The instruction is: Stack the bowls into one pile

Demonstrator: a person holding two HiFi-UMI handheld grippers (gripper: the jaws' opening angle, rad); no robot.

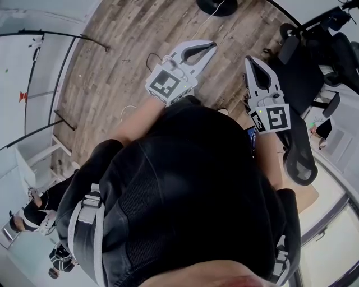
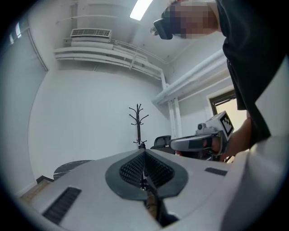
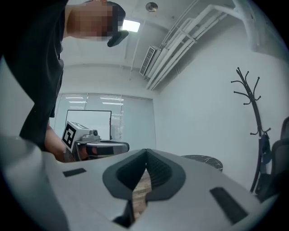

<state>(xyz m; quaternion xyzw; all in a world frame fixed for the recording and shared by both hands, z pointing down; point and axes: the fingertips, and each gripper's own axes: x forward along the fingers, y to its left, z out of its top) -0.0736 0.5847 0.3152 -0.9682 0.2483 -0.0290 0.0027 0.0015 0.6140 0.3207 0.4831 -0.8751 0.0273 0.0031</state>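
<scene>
No bowl shows in any view. In the head view my left gripper (image 1: 212, 46) and right gripper (image 1: 250, 58) are held level in front of the person's dark-clothed body, over a wood-plank floor (image 1: 123, 61). Both are shut with the fingertips meeting and nothing between them. The left gripper view looks along my shut left gripper (image 2: 144, 151) into the room, with the right gripper (image 2: 198, 142) beside it at the right. The right gripper view shows my shut right gripper (image 3: 146, 151), with the left gripper (image 3: 97, 146) at its left.
A black coat stand (image 2: 138, 121) stands against the white wall. Office chairs (image 1: 305, 61) crowd the right side of the floor. A dark round table top (image 3: 203, 161) lies ahead. Cables (image 1: 154, 56) trail over the planks, and a black round base (image 1: 217, 5) sits at the top.
</scene>
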